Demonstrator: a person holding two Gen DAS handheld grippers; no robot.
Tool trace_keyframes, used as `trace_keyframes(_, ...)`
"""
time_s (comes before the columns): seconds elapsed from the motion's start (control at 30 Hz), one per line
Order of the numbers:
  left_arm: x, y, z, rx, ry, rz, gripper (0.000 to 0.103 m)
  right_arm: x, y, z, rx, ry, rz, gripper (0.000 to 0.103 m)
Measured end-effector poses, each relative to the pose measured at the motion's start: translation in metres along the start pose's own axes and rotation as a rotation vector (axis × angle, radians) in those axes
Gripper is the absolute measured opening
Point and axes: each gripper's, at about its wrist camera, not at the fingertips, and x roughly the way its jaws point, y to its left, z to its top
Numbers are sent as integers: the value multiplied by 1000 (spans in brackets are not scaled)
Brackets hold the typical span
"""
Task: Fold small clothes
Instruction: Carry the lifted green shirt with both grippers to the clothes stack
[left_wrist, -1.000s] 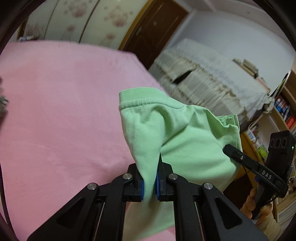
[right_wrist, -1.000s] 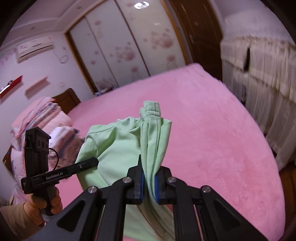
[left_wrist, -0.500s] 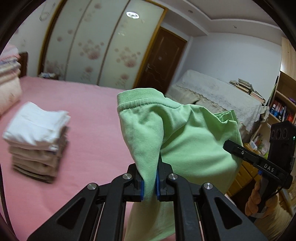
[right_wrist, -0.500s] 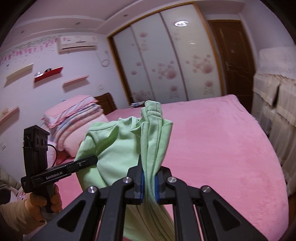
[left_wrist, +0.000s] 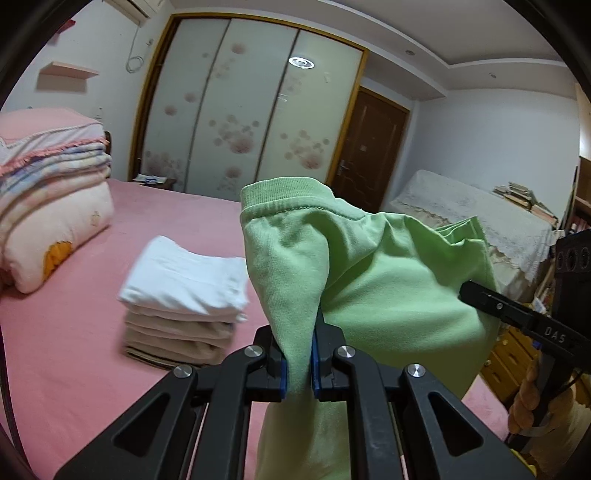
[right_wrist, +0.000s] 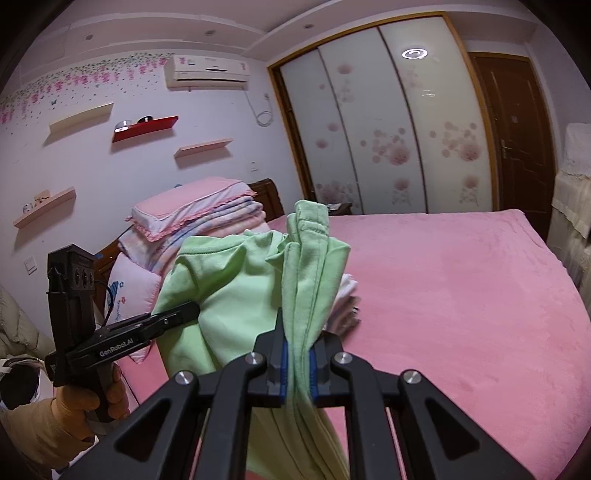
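A light green garment (left_wrist: 388, 280) hangs folded in the air above the pink bed (left_wrist: 66, 350), held at two places. My left gripper (left_wrist: 297, 363) is shut on one gathered edge of it. My right gripper (right_wrist: 297, 369) is shut on another bunched edge of the green garment (right_wrist: 236, 295). From the left wrist view the right gripper (left_wrist: 469, 290) enters at the right, its tip against the cloth. In the right wrist view the left gripper (right_wrist: 192, 308) reaches in from the left, held by a gloved hand (right_wrist: 92, 402). A stack of folded clothes (left_wrist: 184, 306) lies on the bed beyond the garment.
Folded quilts and pillows (left_wrist: 48, 206) are piled at the head of the bed. A wardrobe with sliding flowered doors (left_wrist: 251, 129) and a brown door (left_wrist: 373, 151) stand behind. At the right is a lace-covered cabinet (left_wrist: 476, 221) with books on it.
Both grippers have risen and swung toward the head of the bed, carrying the green garment. The stack of folded clothes and the quilts have come into view.
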Motion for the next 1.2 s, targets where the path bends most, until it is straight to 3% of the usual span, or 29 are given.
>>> trace_keyframes(0.33,29,74,84,139,-7,189,8,100,40,53,24,-9,67,8)
trace_keyframes(0.53,74,113,138,162,-15,274,8,178,34,92,97,4,109,8)
trace_keyframes(0.73,118,153,172,128,-24,322,9,242,30,113,139,30,153,8)
trace_keyframes(1.0,217,204,166,75,71,353,10,328,0,98,261,90,178,8)
trace_keyframes(1.2,326,221,138,111,173,377,11,392,-49,75,323,142,83,8)
